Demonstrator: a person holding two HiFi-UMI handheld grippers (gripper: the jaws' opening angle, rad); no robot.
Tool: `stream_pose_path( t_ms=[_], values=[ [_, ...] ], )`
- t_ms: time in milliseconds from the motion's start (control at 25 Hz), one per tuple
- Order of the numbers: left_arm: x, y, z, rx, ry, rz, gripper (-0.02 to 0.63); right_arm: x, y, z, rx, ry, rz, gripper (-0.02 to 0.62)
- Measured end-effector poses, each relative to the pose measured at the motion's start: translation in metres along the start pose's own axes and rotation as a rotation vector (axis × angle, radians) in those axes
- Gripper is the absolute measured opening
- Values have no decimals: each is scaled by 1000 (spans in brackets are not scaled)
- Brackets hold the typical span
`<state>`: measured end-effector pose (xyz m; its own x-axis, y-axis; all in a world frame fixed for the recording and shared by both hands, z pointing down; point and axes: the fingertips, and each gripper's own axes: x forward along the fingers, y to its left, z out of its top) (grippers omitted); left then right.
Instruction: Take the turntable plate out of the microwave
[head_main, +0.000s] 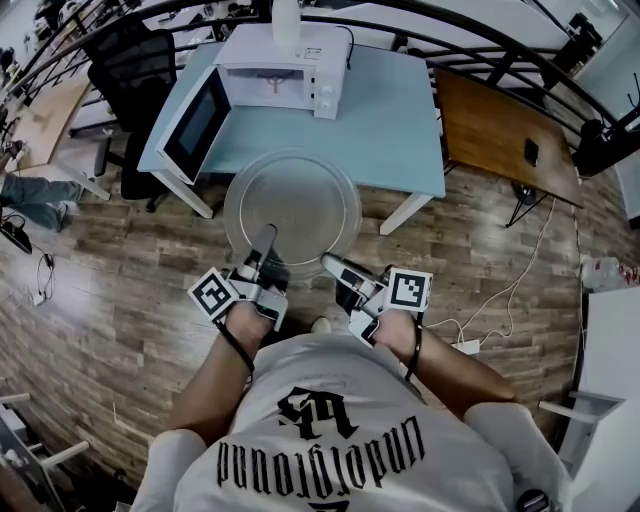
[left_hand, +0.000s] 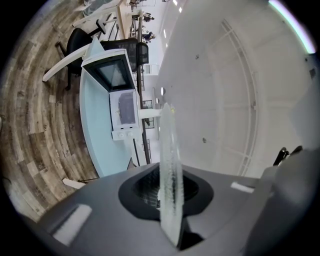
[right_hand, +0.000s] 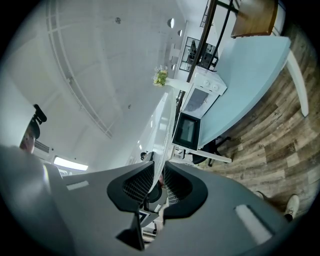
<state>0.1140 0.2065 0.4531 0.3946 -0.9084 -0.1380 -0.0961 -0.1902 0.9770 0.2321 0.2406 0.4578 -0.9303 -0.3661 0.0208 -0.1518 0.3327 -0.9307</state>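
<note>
The clear glass turntable plate hangs level in the air in front of the table, held by its near rim. My left gripper is shut on the plate's near-left edge; in the left gripper view the plate runs edge-on between the pads. My right gripper is shut on the near-right edge, with the thin plate rim pinched between its ribbed pads. The white microwave stands at the back of the table with its door swung open to the left and its cavity bare.
The light blue table carries the microwave. A black office chair stands to the left, a wooden desk to the right. White cables and a power strip lie on the wood floor at my right.
</note>
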Motion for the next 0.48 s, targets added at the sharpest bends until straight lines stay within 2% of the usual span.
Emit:
stream_pose_path(
  t_ms=[480],
  values=[
    [-2, 0, -2, -17, -9, 2, 75, -1, 2, -2, -2, 2, 12, 60]
  ],
)
